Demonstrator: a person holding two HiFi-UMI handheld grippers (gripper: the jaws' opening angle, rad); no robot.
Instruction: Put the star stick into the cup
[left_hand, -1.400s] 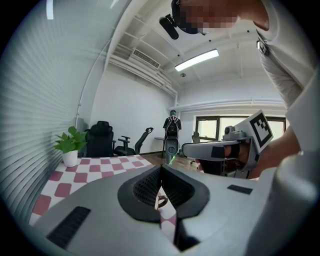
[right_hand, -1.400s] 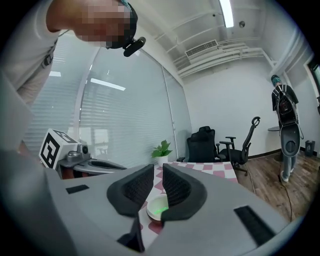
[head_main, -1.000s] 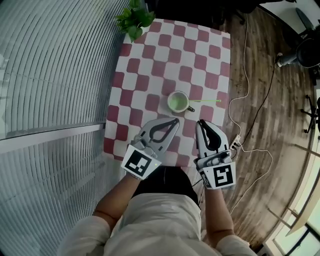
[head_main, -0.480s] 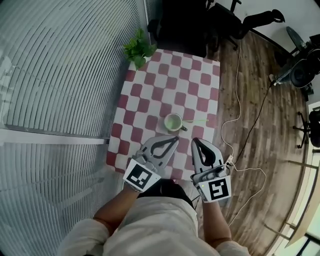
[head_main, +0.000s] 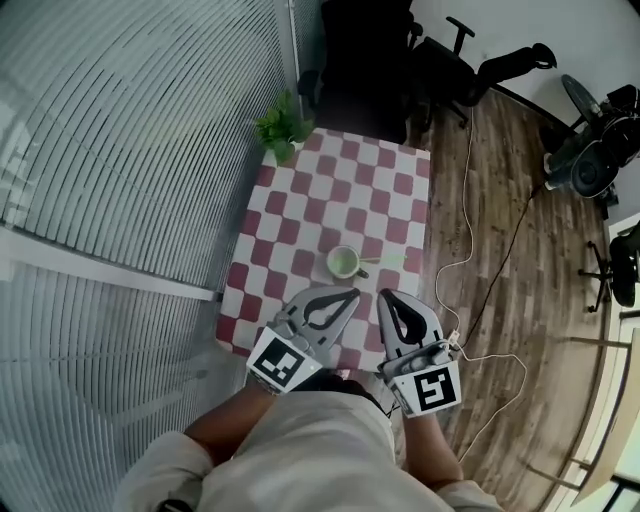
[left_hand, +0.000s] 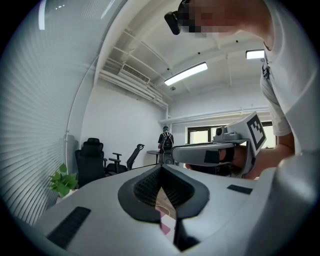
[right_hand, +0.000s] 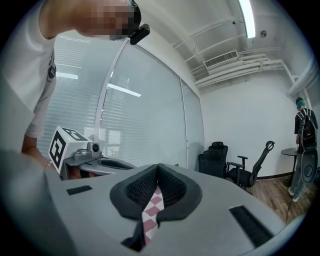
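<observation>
A pale green cup (head_main: 345, 263) stands on the red-and-white checkered table (head_main: 330, 200), towards its near right part. The thin green star stick (head_main: 392, 261) lies flat on the table just right of the cup. My left gripper (head_main: 354, 293) and right gripper (head_main: 383, 295) hover side by side over the table's near edge, short of the cup, both shut and holding nothing. In the left gripper view the jaws of the left gripper (left_hand: 161, 169) meet at their tips. The right gripper view shows the right gripper (right_hand: 158, 176) the same way, with checkered cloth (right_hand: 151, 212) behind it.
A potted plant (head_main: 283, 125) sits on the table's far left corner. Black office chairs (head_main: 440, 60) stand beyond the table. A white cable (head_main: 470, 250) runs over the wood floor on the right. A glass wall with blinds (head_main: 120, 150) lines the left. A person (left_hand: 165, 140) stands far off.
The head view has pulled up and back, so the table and cup look smaller and more of the room shows. Both grippers stay shut near the table's near edge.
</observation>
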